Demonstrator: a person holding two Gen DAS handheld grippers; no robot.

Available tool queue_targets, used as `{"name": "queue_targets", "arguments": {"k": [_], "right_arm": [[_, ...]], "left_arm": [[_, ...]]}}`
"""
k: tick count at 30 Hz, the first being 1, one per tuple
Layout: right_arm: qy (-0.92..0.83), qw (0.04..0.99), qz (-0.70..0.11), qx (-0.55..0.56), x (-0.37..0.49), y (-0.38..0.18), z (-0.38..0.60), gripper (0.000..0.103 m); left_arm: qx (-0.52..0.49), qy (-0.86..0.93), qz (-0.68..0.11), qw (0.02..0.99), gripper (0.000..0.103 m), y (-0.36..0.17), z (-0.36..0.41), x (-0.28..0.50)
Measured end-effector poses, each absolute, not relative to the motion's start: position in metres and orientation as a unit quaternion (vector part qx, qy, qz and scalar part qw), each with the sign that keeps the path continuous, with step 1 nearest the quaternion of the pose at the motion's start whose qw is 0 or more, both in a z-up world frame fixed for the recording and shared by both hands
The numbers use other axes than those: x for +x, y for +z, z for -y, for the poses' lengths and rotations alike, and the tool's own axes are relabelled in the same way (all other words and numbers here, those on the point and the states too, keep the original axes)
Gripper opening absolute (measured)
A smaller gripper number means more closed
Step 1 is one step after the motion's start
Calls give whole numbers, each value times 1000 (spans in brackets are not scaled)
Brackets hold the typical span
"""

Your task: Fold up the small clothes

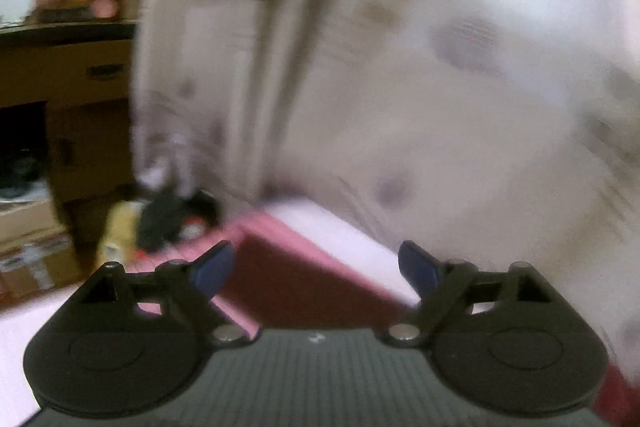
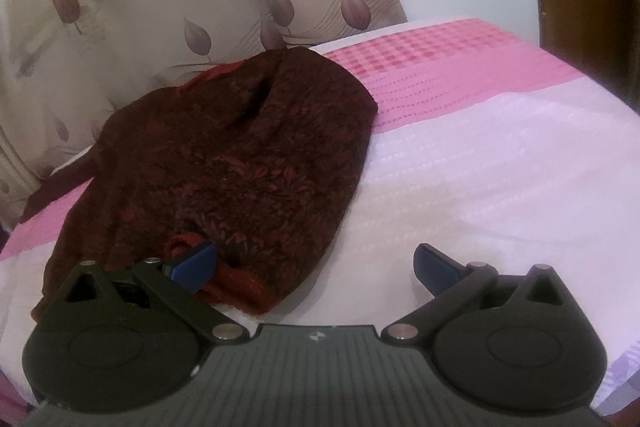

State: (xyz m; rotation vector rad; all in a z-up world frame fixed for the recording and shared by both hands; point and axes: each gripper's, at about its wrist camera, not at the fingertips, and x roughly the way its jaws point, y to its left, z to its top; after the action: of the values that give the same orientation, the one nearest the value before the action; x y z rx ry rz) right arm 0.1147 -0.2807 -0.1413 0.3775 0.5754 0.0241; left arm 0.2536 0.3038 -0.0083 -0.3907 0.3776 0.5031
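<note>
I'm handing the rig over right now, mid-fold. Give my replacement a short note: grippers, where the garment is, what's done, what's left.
Left gripper: open, nothing between the fingers; its view is blurred.
Right gripper: open, empty, low over the bed at the garment's near hem.
Dark red floral garment: lying on the pink and white bedspread, close to the curtain, looks folded over, edges uneven.
Done: garment released on the bed.
Left: check the fold, tidy it, possibly fold again.
</note>
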Motion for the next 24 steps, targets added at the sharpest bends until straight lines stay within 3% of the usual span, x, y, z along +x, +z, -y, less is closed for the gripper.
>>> {"name": "queue_targets", "arguments": {"k": [8, 14, 15, 16, 17, 21, 24], "right_arm": [[39, 947, -274, 164, 127, -141, 283, 95], [81, 927, -280, 236, 148, -150, 300, 93], [95, 926, -281, 234, 151, -150, 300, 82], [105, 926, -285, 224, 155, -150, 298, 57], [108, 928, -293, 204, 159, -150, 294, 47], [133, 934, -286, 167, 167, -136, 294, 30], [128, 949, -237, 163, 169, -98, 317, 25]], "left_arm": [[-158, 88, -239, 954, 90, -95, -155, 147], [-185, 46, -267, 945, 90, -127, -130, 134], [-190, 50, -248, 949, 90, -126, -132, 131], [-189, 63, -240, 950, 90, -126, -133, 129], [-189, 72, -244, 948, 90, -126, -134, 128], [-217, 77, -250, 940, 90, -128, -143, 128], [-217, 82, -249, 940, 90, -129, -142, 129]]}}
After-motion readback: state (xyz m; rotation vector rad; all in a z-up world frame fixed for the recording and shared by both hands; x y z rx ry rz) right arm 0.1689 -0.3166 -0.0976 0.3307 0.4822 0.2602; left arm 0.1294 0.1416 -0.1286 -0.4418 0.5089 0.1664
